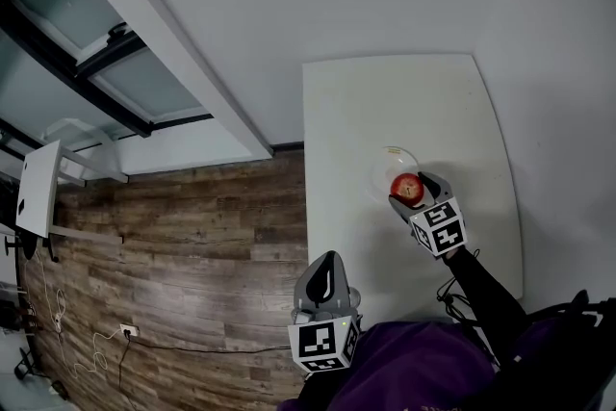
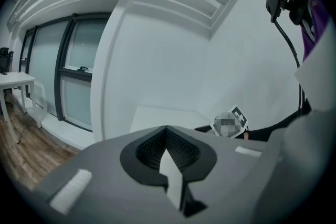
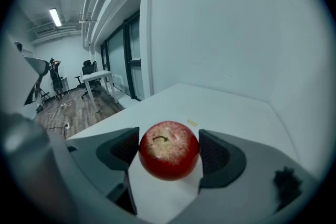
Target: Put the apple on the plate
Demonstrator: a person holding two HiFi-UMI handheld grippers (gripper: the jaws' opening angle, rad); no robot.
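Observation:
A red apple point(image 1: 405, 187) sits between the jaws of my right gripper point(image 1: 411, 191), which is shut on it. In the head view the apple hangs over the near edge of a pale, shallow plate point(image 1: 387, 163) on the white table point(image 1: 385, 101). The right gripper view shows the apple point(image 3: 169, 149) stem up, with both dark pads point(image 3: 125, 147) pressed against its sides; I cannot make out the plate there. My left gripper point(image 1: 327, 261) is held low off the table's near left corner, over the floor, shut with nothing in it. Its jaws point(image 2: 167, 139) meet in the left gripper view.
The table stands in a corner, with white wall behind it and to its right. Wooden floor point(image 1: 183, 245) lies to its left, bordered by a glazed wall point(image 1: 115, 63). A small white desk point(image 1: 38, 188) and floor cables point(image 1: 91, 351) are at far left. Chairs and a distant person show in the right gripper view.

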